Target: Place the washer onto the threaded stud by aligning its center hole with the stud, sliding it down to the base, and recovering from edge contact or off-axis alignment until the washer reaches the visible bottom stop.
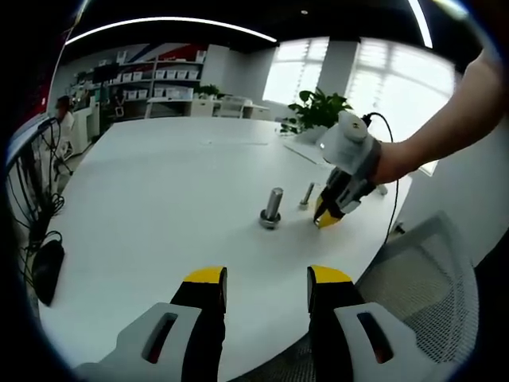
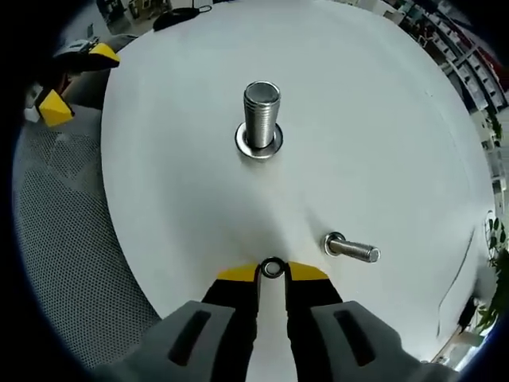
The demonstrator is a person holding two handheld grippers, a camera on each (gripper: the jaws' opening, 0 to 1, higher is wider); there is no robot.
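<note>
While the left claw (image 1: 266, 285) gapes open, the right claw (image 2: 271, 273) pinches the washer (image 2: 272, 267), near the upright threaded stud (image 2: 261, 115).

Shiny ribbed metal stud (image 2: 261, 111) on a smooth matt white table (image 2: 358, 119).

On the tabletop (image 2: 382, 119) the upright stud (image 2: 261, 119) stands ahead of the washer (image 2: 272, 267), with a small bolt (image 2: 352, 249) just right of the washer
</note>
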